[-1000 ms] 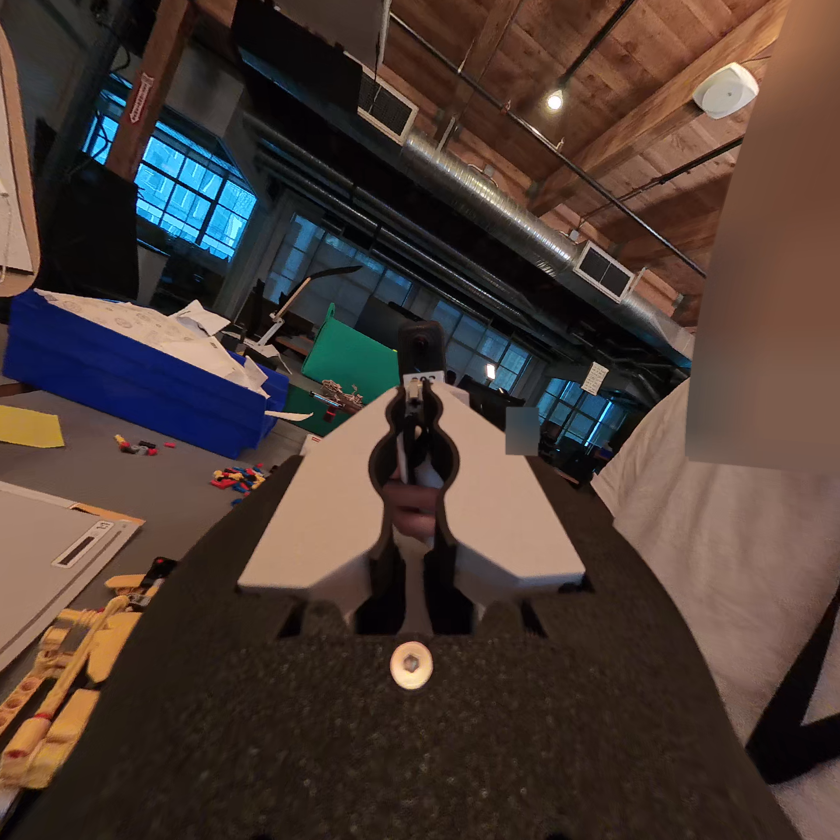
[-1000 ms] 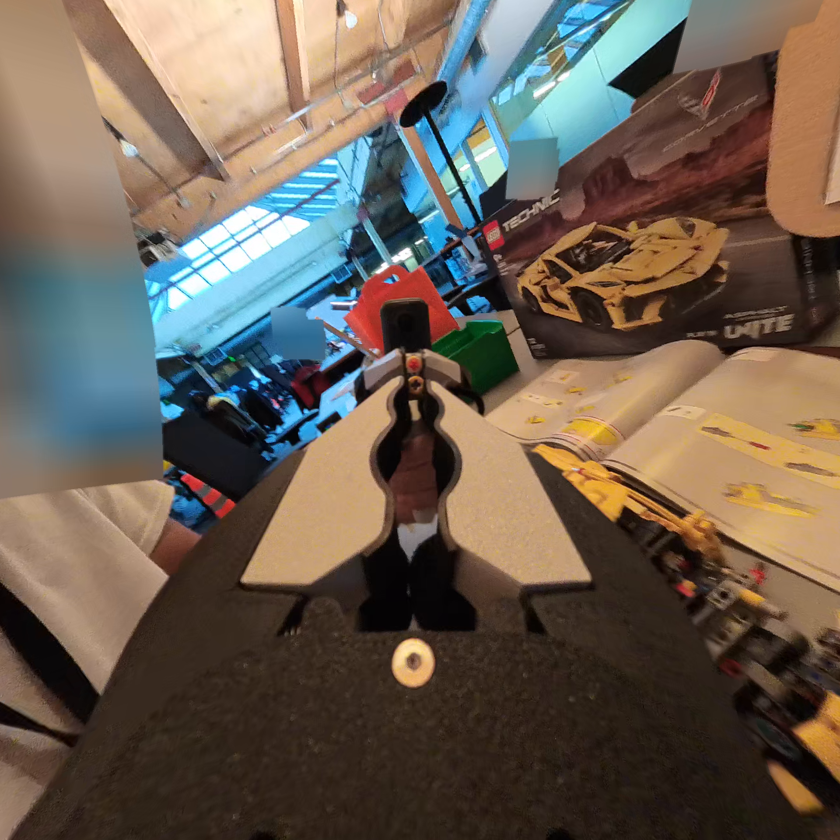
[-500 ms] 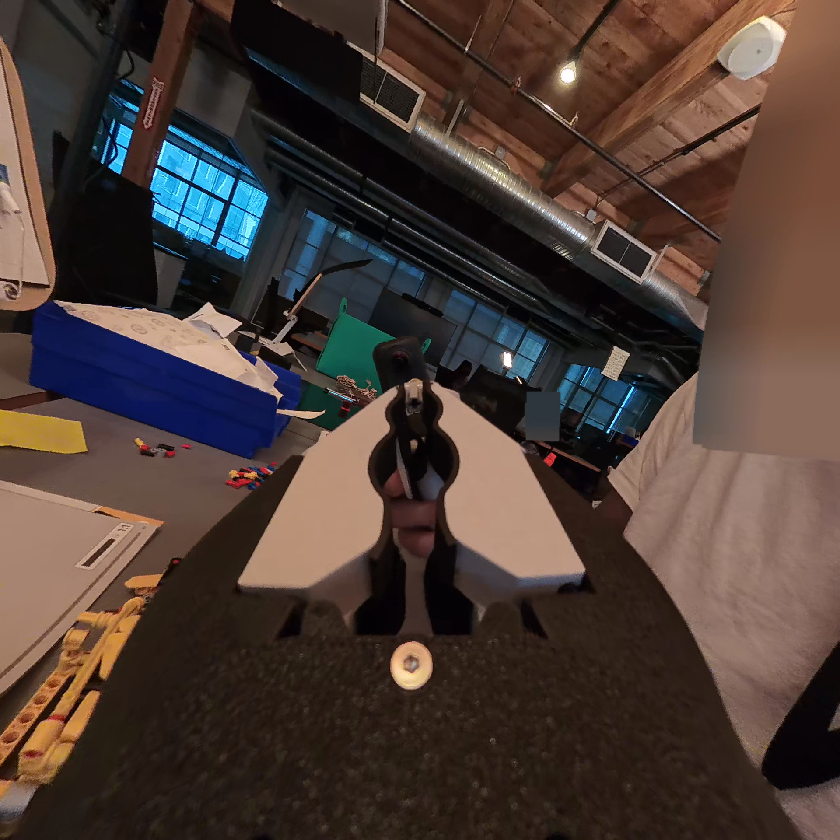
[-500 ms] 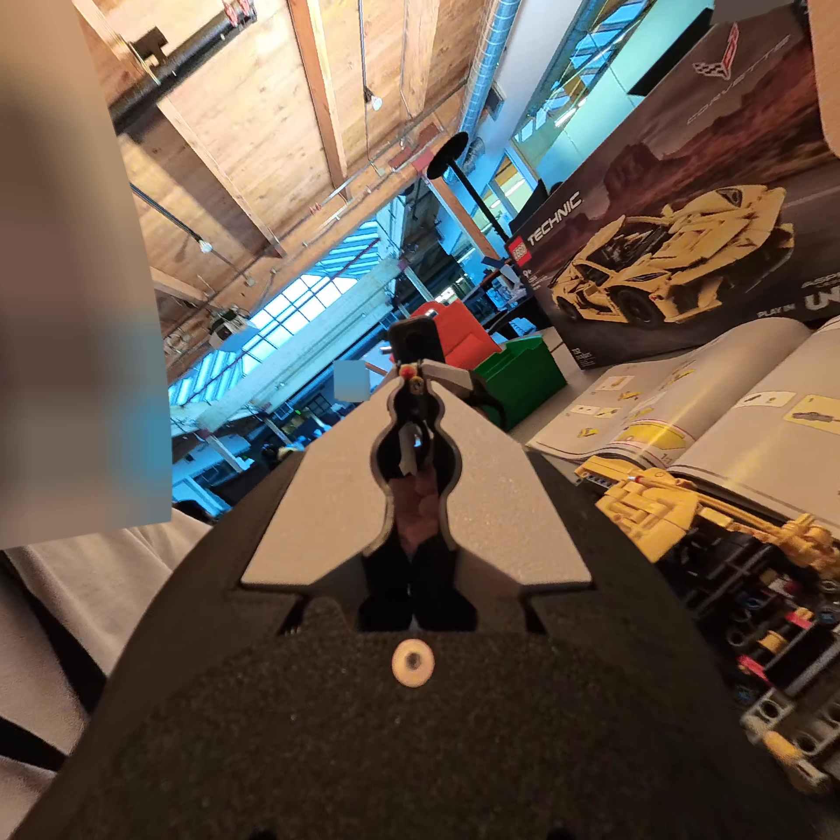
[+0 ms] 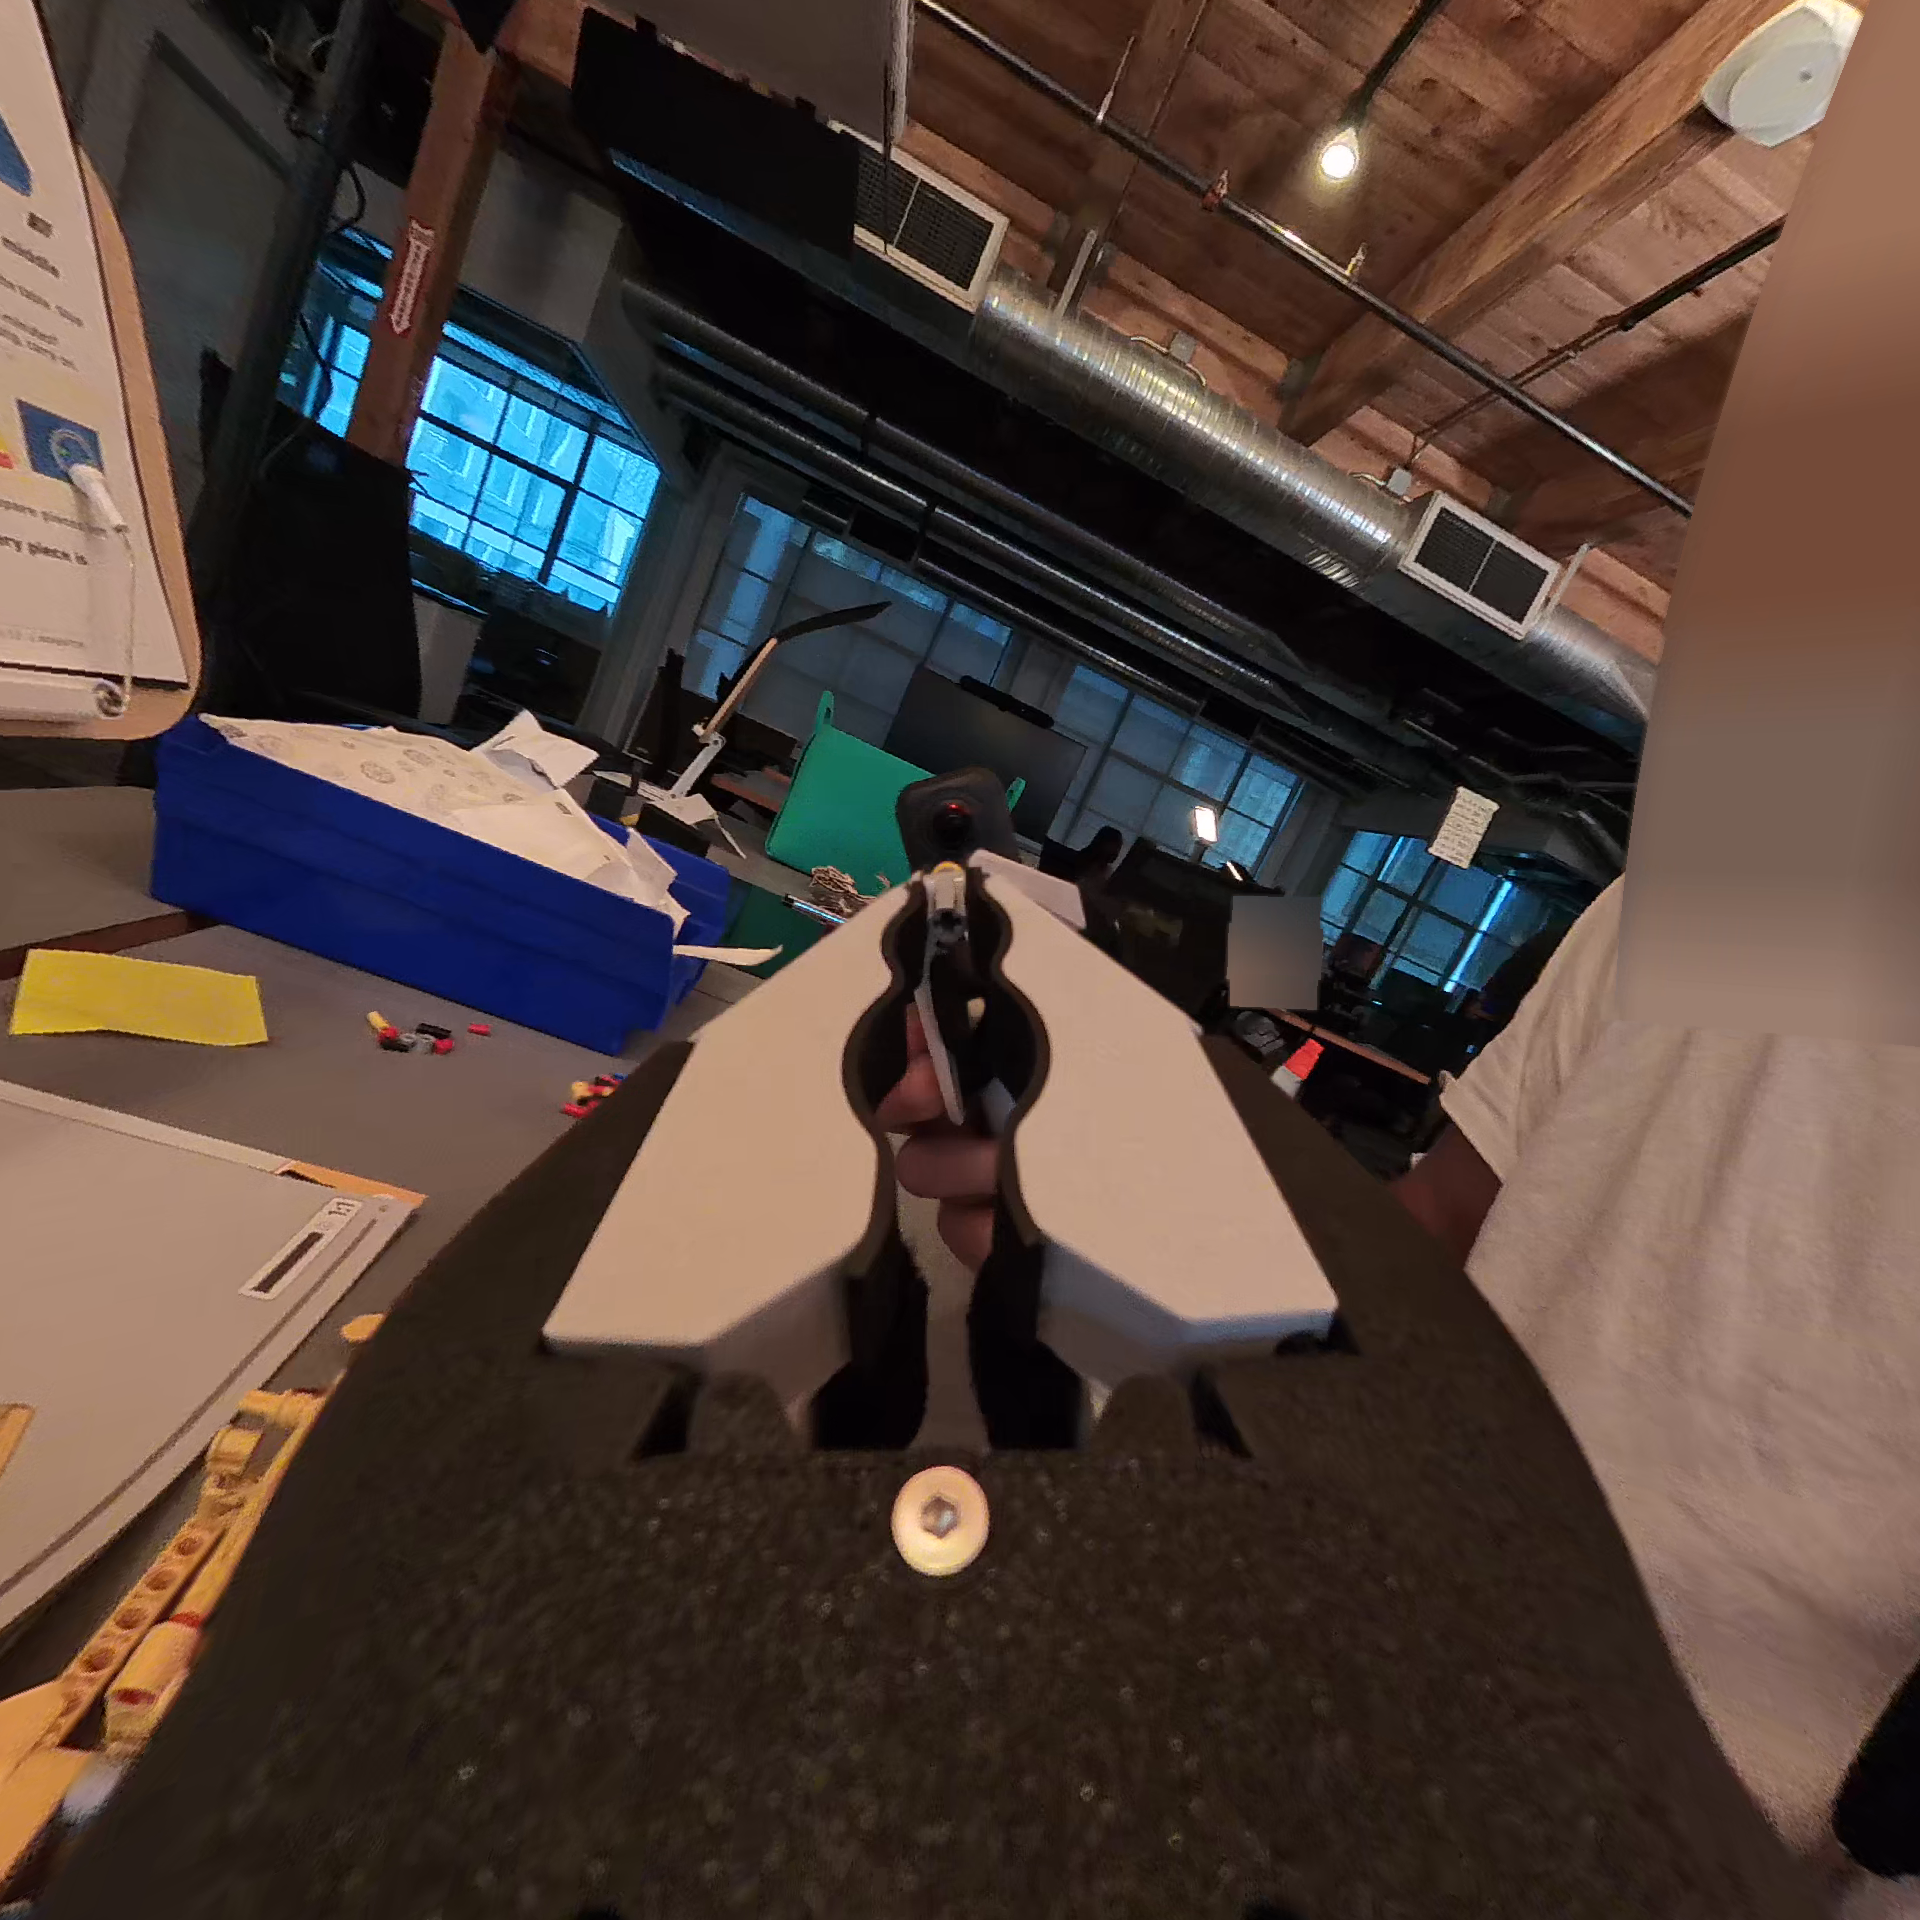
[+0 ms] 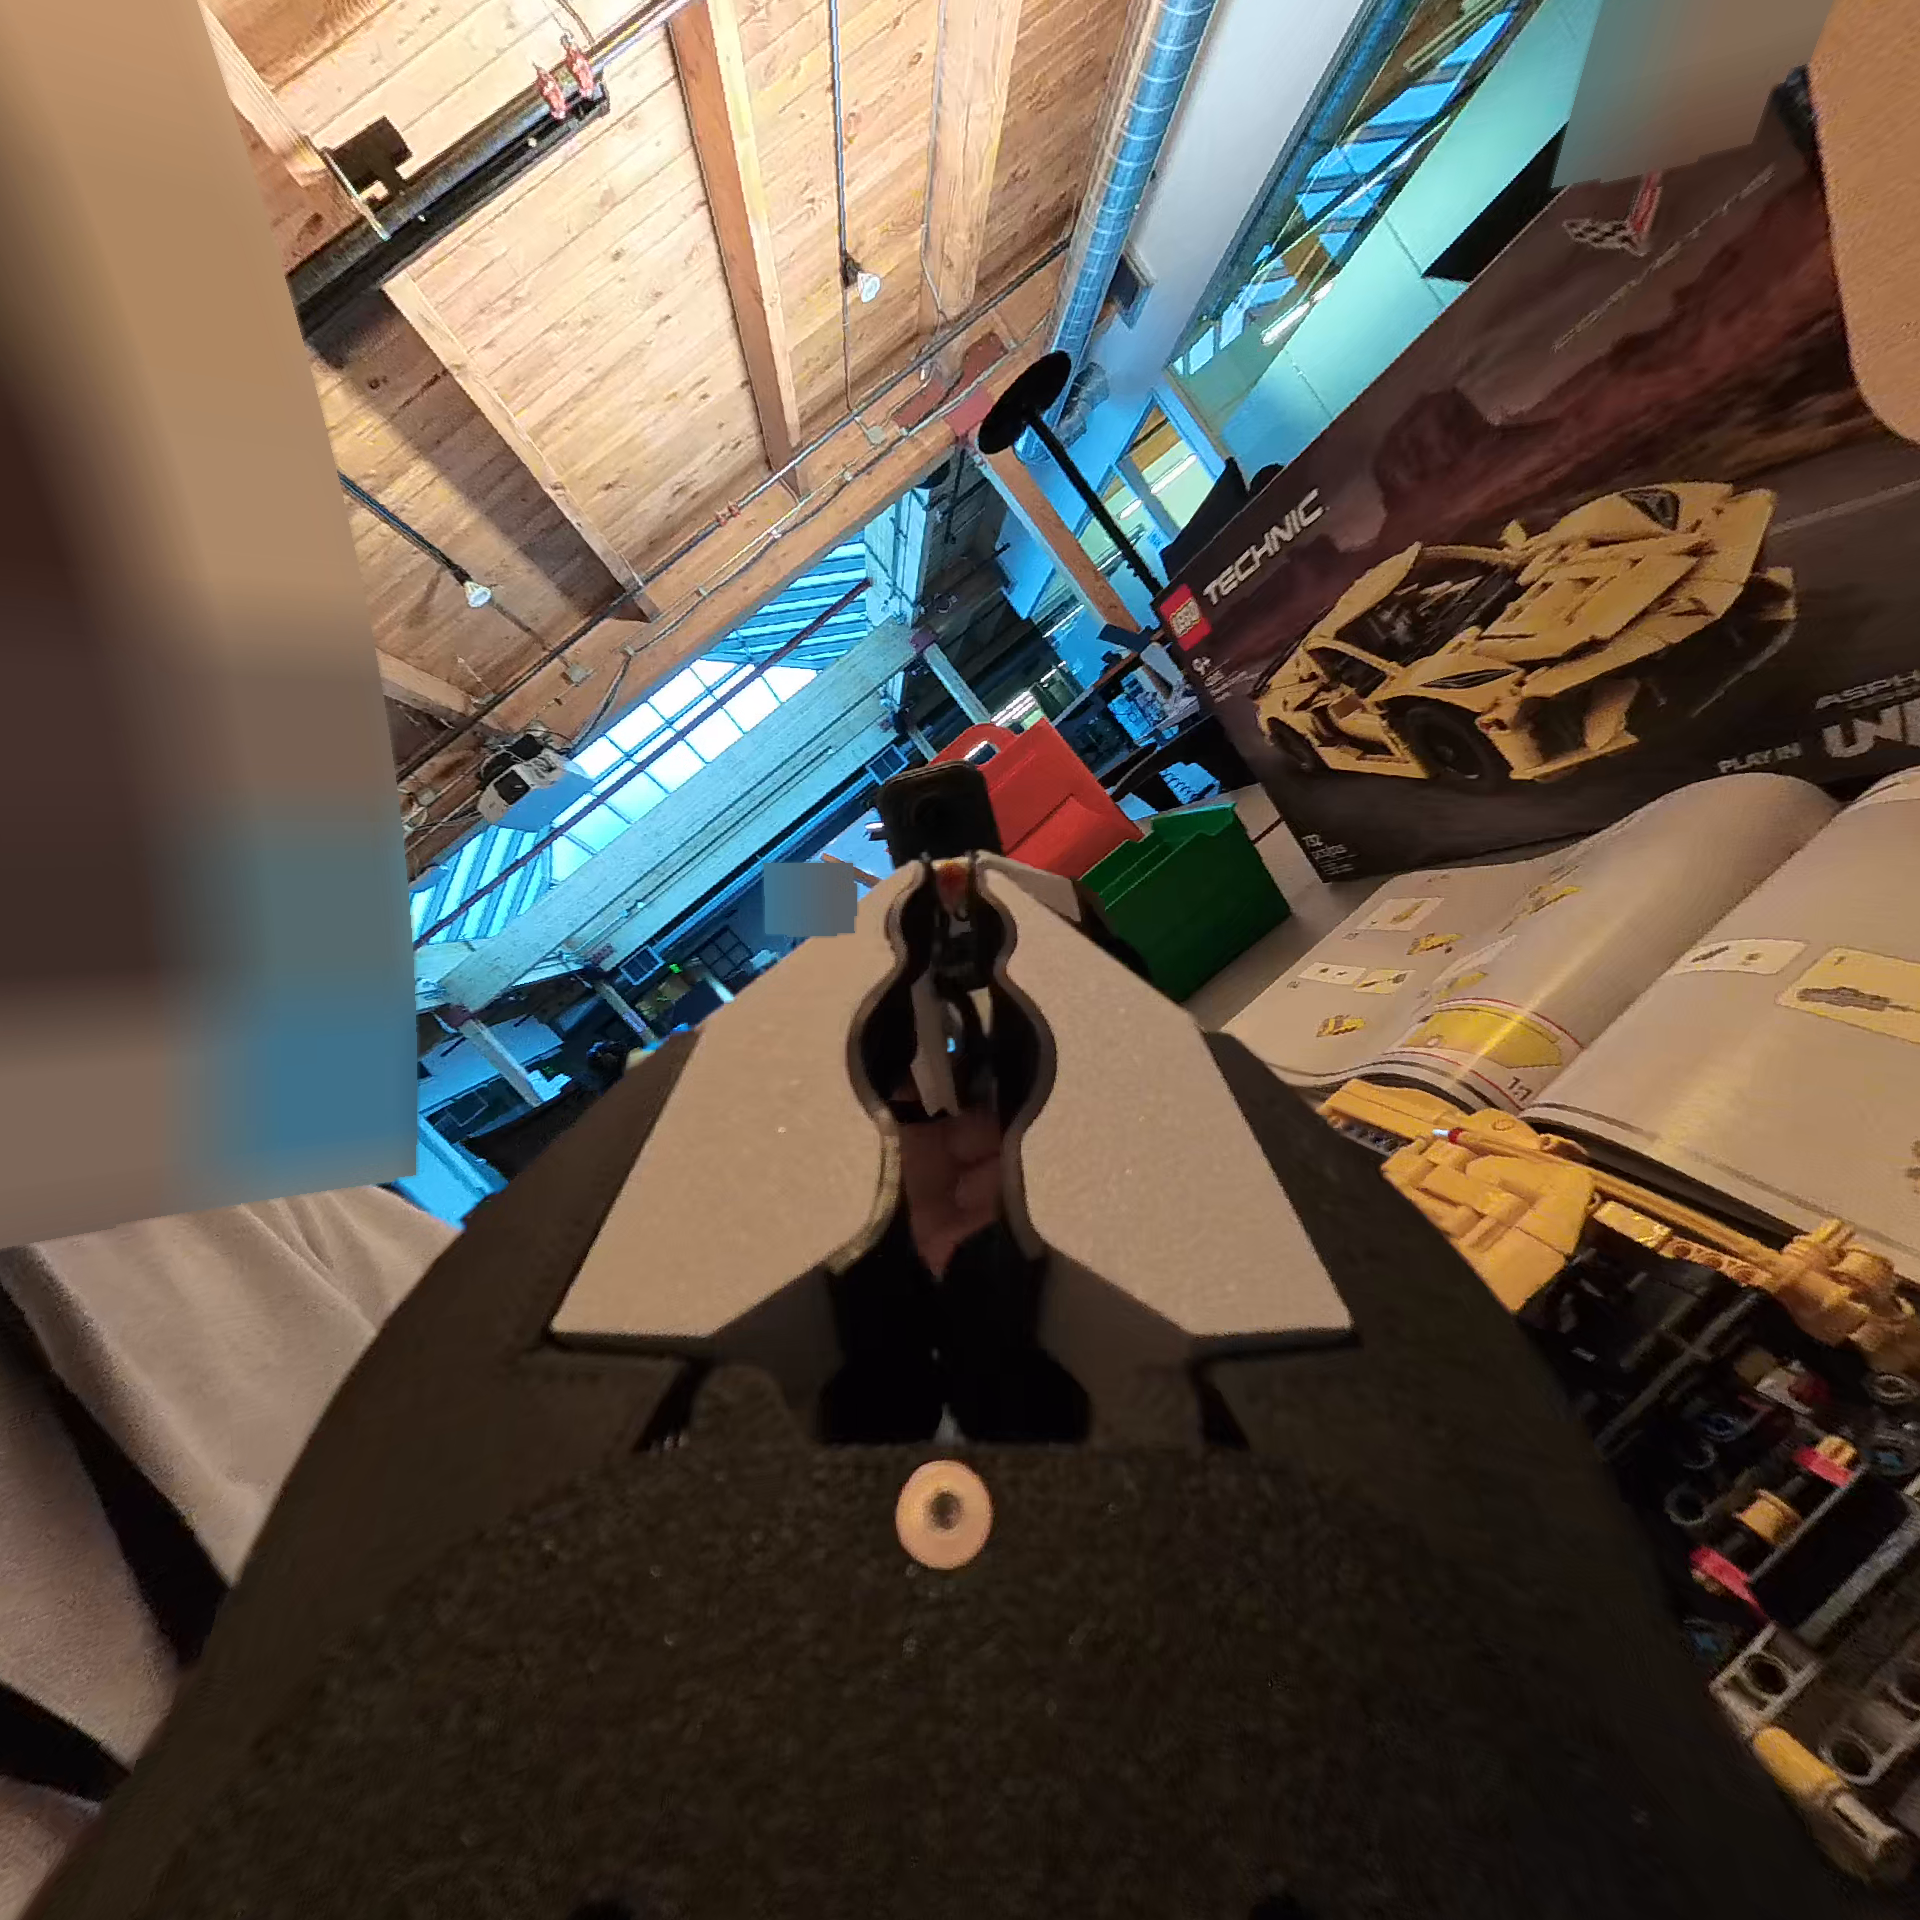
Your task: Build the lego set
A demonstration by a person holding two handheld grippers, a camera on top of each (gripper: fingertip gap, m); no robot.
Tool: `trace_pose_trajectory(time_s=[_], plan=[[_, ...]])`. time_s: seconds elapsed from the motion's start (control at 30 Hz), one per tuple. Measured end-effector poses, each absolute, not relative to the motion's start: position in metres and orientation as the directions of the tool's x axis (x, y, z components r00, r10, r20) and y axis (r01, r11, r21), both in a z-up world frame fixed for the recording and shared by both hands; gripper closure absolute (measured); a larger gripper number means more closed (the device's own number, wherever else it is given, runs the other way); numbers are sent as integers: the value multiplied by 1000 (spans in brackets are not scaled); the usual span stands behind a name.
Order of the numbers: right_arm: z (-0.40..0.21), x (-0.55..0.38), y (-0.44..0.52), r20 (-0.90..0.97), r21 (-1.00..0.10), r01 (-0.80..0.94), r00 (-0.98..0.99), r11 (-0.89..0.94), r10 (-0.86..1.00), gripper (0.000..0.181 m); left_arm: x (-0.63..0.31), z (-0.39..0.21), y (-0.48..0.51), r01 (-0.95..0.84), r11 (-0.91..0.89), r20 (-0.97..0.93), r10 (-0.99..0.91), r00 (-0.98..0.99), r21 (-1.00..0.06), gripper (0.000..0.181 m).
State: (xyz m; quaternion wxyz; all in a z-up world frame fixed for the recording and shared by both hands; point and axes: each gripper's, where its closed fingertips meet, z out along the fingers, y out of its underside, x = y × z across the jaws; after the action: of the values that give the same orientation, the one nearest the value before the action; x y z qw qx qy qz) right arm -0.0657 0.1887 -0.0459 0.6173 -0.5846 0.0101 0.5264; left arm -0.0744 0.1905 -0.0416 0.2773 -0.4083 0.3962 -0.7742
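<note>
Printed lettering on set box (image 6: 1558, 582), poster (image 5: 62, 416), booklet page (image 5: 156, 1299)

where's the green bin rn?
Right wrist view: the green bin sits on the table just right of the right gripper tips, beside the red bin and left of the instruction booklet.

Part-built yellow and black lego car (image 6: 1621, 1309), beside open instruction booklet (image 6: 1662, 1029)
</note>
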Motion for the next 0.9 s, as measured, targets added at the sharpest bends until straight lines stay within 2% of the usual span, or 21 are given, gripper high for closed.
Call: trace_pose_trajectory(time_s=[0.17, 0.33, 0.57, 0.73, 0.9], plan=[[-44, -62, 190, -556, -776, -616, 565, -136, 610, 177, -72, -40, 190, 150, -510, 390, -789, -476, -847, 174], [-40, -66, 187, -563, -765, -619, 506, -179, 654, 177, -73, -38, 187, 137, -544, 408, -751, -519, -828, 174], [-55, -71, 179, -419, -902, -357, 597, -242, 684, 177, -77, -50, 180, 15, -487, 402, -737, -543, -873, 175], [-60, -73, 174, -345, -939, -231, 624, -256, 701, 178, -79, -54, 175, -29, -483, 411, -711, -571, -875, 174], [-61, -71, 173, -438, -896, -342, 578, -282, 688, 178, -76, -58, 173, -26, -433, 377, -751, -543, -901, 174]])
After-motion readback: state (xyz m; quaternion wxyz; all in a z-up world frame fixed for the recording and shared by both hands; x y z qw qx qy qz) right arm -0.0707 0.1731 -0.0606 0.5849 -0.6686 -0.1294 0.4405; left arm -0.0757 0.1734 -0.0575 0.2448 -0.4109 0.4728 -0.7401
